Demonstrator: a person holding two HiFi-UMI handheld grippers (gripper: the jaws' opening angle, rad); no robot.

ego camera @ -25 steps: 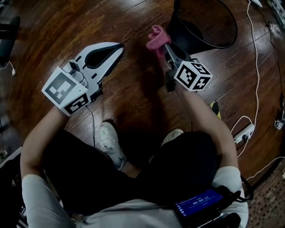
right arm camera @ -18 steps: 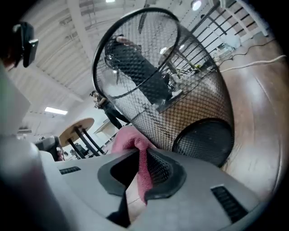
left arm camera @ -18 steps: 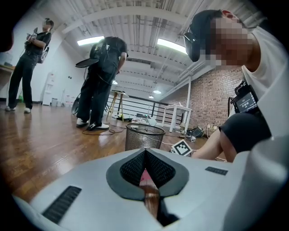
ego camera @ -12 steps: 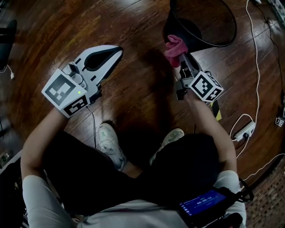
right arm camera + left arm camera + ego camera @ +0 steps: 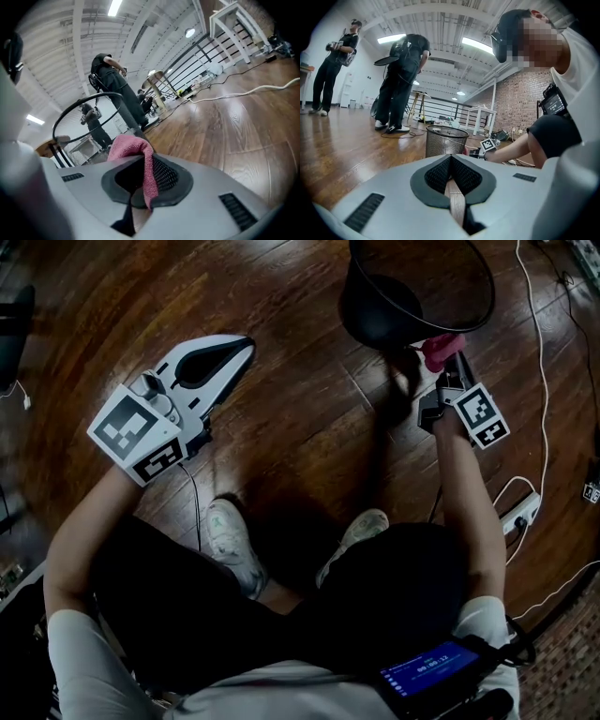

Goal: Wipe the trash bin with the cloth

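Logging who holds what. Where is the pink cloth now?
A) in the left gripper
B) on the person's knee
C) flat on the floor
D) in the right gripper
D: the right gripper is shut on the cloth, next to the bin.
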